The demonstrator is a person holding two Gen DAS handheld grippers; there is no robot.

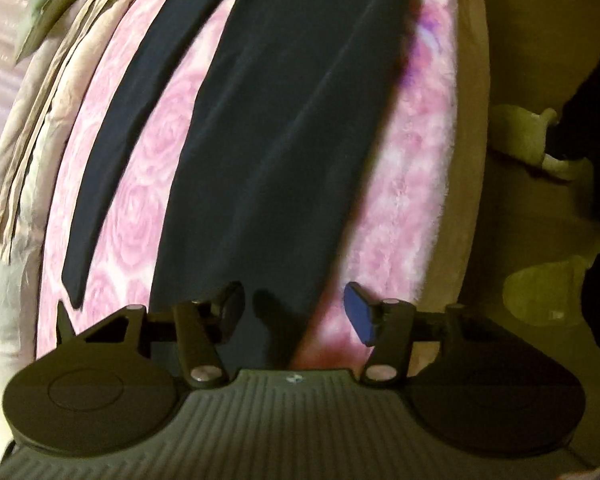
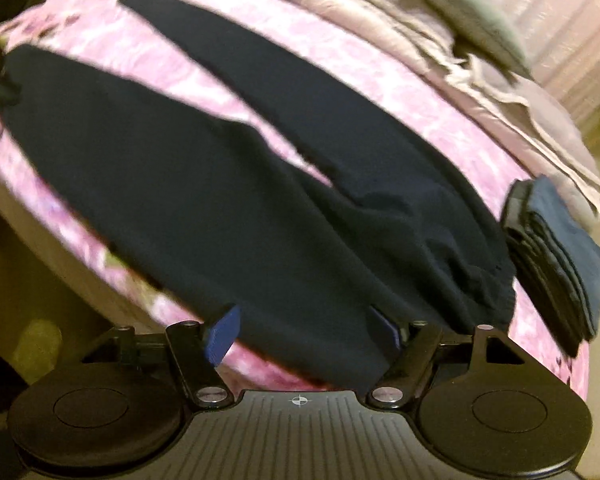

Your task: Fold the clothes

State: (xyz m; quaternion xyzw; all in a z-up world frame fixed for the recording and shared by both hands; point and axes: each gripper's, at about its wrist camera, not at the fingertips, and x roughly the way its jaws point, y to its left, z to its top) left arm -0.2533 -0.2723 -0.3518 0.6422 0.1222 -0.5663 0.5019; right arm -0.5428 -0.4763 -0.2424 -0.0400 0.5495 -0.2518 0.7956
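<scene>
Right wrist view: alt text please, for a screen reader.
Dark trousers lie spread on a pink floral bedspread, legs apart, with the open right gripper at their waistband end. A stack of folded dark clothes sits beside them.

No readable text, label, brand or number shows in either view; the only sign is a small crosshair mark (image 2: 299,400) on each gripper's ribbed base plate.
</scene>
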